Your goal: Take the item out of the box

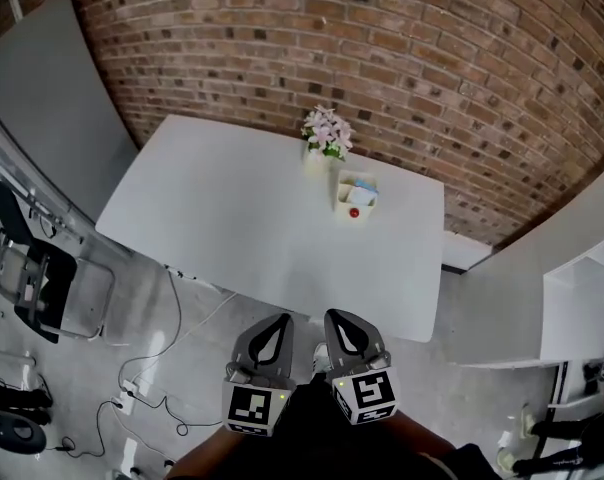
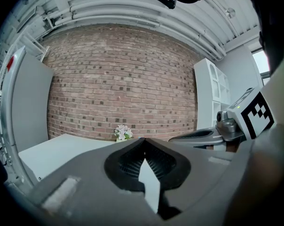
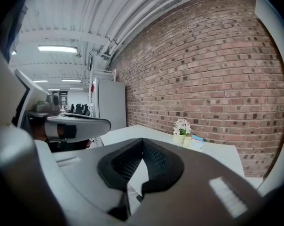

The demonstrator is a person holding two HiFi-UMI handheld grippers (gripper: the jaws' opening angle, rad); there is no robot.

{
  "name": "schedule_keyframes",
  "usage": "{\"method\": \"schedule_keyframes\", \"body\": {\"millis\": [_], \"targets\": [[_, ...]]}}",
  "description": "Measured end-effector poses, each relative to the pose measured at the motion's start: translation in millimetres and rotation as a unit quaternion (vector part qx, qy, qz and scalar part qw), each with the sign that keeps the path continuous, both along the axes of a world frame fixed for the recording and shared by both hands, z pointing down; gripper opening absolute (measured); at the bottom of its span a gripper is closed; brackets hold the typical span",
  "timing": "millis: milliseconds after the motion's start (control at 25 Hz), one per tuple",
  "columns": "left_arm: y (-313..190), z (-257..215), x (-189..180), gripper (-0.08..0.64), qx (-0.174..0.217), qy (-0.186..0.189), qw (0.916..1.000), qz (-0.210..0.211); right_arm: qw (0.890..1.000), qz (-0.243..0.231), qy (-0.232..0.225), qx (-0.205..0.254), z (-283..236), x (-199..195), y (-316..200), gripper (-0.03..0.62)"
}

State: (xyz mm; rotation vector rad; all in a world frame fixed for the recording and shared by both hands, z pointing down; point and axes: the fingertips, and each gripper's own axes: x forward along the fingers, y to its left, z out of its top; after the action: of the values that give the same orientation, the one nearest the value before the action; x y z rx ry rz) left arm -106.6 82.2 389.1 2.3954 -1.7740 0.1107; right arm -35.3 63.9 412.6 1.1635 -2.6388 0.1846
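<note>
Left gripper (image 1: 279, 321) and right gripper (image 1: 337, 319) both have jaws closed tip to tip, nothing between them, held side by side close to the person's body, just short of the white table's (image 1: 222, 218) near edge. The box (image 1: 354, 195) sits at the table's far side, just beside the flower pot (image 1: 326, 135), well apart from both grippers. A light blue item (image 1: 366, 185) lies inside the box

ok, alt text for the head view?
The left tongs and right tongs, both shut and empty, are held side by side just short of a white table. At its far side, by a brick wall, an open box sits beside pink flowers.
</note>
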Motion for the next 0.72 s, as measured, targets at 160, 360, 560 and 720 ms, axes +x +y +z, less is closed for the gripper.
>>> {"method": "schedule_keyframes", "body": {"millis": [160,360,560,720], "targets": [[-31.4,3.5,10.5,0.005,-0.008,-0.004,0.9999,-0.008,1.000,-0.012,-0.005,-0.001,1.0,8.4,-33.8,0.002],[-66.3,6.8,28.6,0.005,-0.014,-0.009,0.9996,-0.022,1.000,-0.024,-0.005,-0.007,5.2,28.3,-72.6,0.002],[-90.1,11.4,46.2,0.005,-0.022,-0.011,0.9989,-0.039,0.999,-0.041,-0.002,-0.010,9.5,47.6,-96.1,0.002],[-101.7,16.5,54.2,0.005,-0.035,-0.017,0.9984,-0.042,0.999,-0.041,-0.004,-0.021,17.8,59.7,-106.8,0.002]]}}
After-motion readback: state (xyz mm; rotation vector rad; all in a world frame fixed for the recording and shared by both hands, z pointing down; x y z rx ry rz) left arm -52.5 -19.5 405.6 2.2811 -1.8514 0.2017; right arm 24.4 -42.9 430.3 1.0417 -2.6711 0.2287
